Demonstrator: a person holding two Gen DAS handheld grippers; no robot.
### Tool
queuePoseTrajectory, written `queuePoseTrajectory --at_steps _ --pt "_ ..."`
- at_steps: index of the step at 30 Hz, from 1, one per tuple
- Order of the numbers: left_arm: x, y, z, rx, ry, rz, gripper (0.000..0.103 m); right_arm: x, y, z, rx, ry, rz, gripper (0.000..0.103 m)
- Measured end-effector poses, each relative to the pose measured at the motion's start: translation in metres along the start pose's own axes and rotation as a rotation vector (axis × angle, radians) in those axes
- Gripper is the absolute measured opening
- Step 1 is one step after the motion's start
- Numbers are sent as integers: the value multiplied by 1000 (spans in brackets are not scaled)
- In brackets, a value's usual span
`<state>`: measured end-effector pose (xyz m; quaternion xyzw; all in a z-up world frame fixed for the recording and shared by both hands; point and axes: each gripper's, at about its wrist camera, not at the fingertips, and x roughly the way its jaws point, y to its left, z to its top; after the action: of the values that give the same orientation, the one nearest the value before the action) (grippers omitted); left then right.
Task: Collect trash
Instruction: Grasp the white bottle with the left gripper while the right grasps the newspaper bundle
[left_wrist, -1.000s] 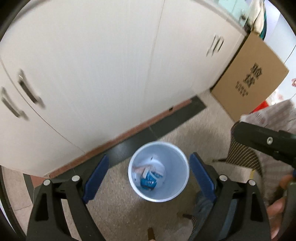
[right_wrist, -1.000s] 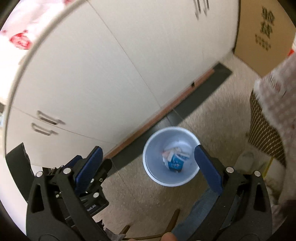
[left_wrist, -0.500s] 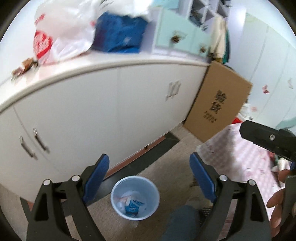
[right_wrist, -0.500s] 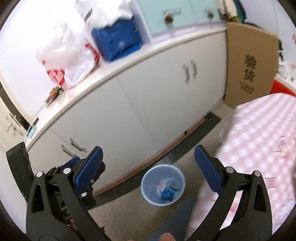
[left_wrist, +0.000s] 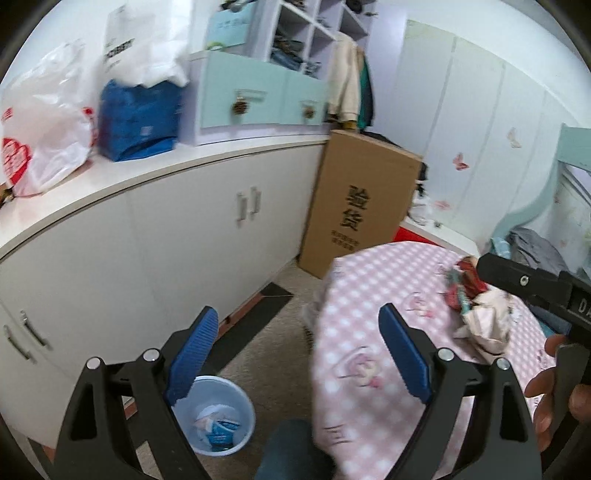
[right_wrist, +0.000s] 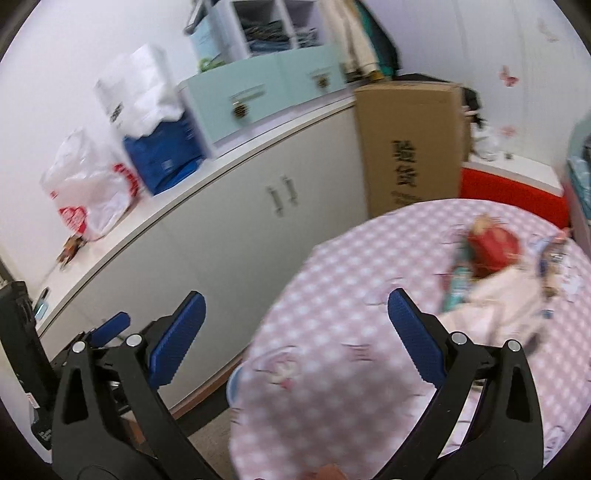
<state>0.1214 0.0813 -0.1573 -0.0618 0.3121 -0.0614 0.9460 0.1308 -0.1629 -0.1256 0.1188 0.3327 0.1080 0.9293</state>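
Left gripper (left_wrist: 295, 345) sits at bottom centre of the left wrist view, blue pads (left_wrist: 192, 354) spread wide w/ nothing between them, so released. Right gripper (right_wrist: 295, 334) likewise in the right wrist view: pads (right_wrist: 415, 341) far apart, empty. In the left view its black body pokes in at the right edge, w/ the person's fingers wrapped on the handle at lower right.

Trash bin (left_wrist: 216, 415), pale blue, round, stands on the speckled floor at lower left of the left view, just in front of the white cabinet (left_wrist: 122, 251), partly behind the left pad. Inside: crumpled white paper and a small blue-white carton (left_wrist: 223, 430). In the right view only a sliver of the bin's rim shows at the tablecloth's edge, bottom centre.

Remaining trash on table (left_wrist: 369, 295) (pink checked cloth), right side of both views: red and teal wrapper (right_wrist: 491, 249) plus crumpled pale paper (left_wrist: 485, 325) next to it, touching. Blurry, exact items hard to tell. A further scrap lies near the table's far right edge in the right view.

Cabinet top, upper left: white plastic bag w/ red print (left_wrist: 40, 147), blue bag (left_wrist: 138, 120), mint drawer unit (left_wrist: 258, 96). Cardboard box (left_wrist: 360, 206) w/ black characters stands upright against the cabinet's end, centre of frame.
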Motion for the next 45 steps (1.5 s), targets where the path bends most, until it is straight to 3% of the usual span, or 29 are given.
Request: queuePoseTrajectory --at_steps 4,11,15,23,26,27,29,40,45 --pt "4 -28 -2 33 5 -51 87 -17 -38 -12 15 -17 -98 97" --pt "22 -60 -12 72 47 -106 87 -21 -107 -47 53 49 -271 97" --pt "33 -74 -17 91 72 -127 87 -12 -123 -67 43 97 -283 97" --pt "44 -83 -23 103 108 -136 87 29 -114 -80 -57 142 -309 96" --pt "47 -83 -26 106 120 -134 87 32 -113 -77 -60 131 -295 61" --pt "47 -84 -26 108 122 -134 87 31 -112 -76 -63 126 -277 42" --pt "50 -86 -28 114 128 -136 87 27 -110 -77 -69 124 -244 29" --pt "73 -130 -35 212 171 -223 87 -39 -142 -75 102 20 -129 24" --pt "101 -170 -43 311 216 -307 87 -54 -150 -67 124 -5 -136 24"
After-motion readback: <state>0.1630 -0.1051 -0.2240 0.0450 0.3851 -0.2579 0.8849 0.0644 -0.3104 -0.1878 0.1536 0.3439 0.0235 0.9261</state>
